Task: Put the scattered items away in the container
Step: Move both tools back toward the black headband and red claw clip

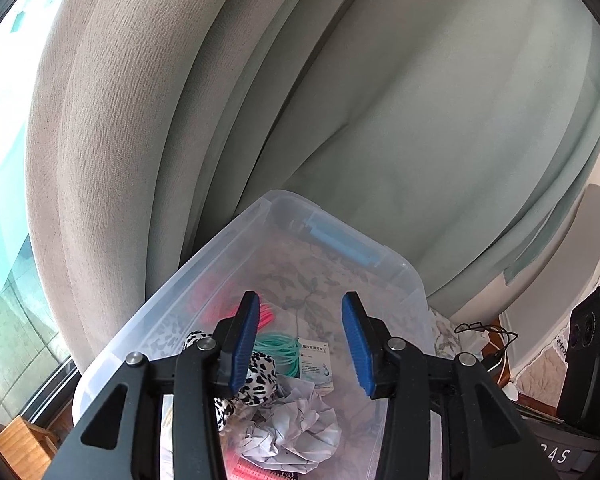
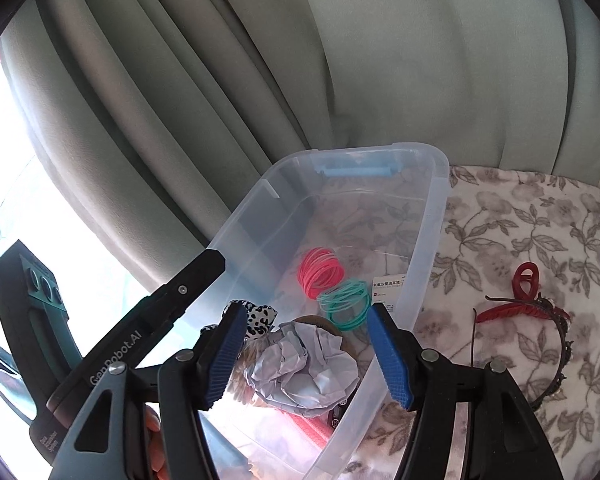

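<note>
**Two open grippers over a clear bin**

Nearest the lens in the left wrist view, the left gripper [image 1: 301, 343] stands with its blue pads [image 1: 242, 346] apart and nothing between them. Below the gap lies crumpled paper [image 1: 296, 428]; a spotted scrunchie [image 1: 256, 376] sits under the left pad, and green bands [image 1: 280, 354] and a white box [image 1: 315, 364] with small print lie just ahead. Pink bands [image 1: 266, 316] lie beyond the left pad. All rest inside the bin [image 1: 220, 248], whose far wall carries a blue latch [image 1: 340, 242].

In the right wrist view, the right gripper [image 2: 306, 354] is likewise open and empty above the paper. The other tool's arm, at lower left, reads "GenRobot.AI" [image 2: 116, 356]. Outside the bin, right of the right jaw, a red hair claw [image 2: 524, 278] and a dark headband [image 2: 556, 344] lie on a floral cloth [image 2: 500, 216]. Grey-green curtains [image 2: 340, 60] hang behind; daylight enters at left.
</note>
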The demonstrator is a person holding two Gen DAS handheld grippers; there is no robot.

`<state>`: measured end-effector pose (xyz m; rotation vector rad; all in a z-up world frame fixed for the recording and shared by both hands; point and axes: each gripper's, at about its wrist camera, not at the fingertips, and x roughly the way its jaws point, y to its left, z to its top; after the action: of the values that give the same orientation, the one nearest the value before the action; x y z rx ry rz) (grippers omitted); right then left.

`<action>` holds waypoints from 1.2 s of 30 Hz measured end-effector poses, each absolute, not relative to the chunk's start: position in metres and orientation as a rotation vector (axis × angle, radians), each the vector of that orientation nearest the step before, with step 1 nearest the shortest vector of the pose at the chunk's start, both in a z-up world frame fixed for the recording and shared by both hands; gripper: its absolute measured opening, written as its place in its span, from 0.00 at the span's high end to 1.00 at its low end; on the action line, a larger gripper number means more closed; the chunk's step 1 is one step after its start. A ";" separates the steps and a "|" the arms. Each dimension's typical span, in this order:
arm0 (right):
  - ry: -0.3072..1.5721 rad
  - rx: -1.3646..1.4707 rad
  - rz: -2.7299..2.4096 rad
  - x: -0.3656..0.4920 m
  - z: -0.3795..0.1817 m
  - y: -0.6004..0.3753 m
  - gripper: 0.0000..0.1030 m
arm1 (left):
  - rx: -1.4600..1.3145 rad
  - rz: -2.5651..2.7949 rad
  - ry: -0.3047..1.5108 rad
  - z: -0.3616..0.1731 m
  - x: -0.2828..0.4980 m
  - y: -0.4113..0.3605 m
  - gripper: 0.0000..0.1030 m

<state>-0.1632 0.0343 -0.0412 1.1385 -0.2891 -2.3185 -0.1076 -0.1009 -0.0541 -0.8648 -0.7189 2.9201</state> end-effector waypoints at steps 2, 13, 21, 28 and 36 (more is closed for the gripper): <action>-0.295 1.129 -2.324 -0.159 -0.037 0.038 0.36 | -0.854 2.922 -0.712 -0.050 -0.103 -0.097 0.58; -0.344 1.053 -2.366 -0.121 -0.013 0.070 0.36 | -0.758 2.937 -0.642 -0.025 -0.072 -0.078 0.57; -0.416 0.981 -2.424 -0.088 0.003 0.110 0.36 | -0.684 2.937 -0.562 0.019 -0.072 -0.080 0.52; -0.497 0.913 -2.471 -0.070 0.018 0.150 0.36 | -0.642 2.908 -0.457 0.035 -0.056 -0.045 0.51; -0.591 0.863 -2.497 -0.057 0.022 0.189 0.36 | -0.643 2.874 -0.329 0.039 -0.050 -0.005 0.51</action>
<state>-0.0571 0.1891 0.0224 0.8630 -0.5913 -2.4970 -0.0502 -0.0045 0.0393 -0.6431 -0.3294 2.8743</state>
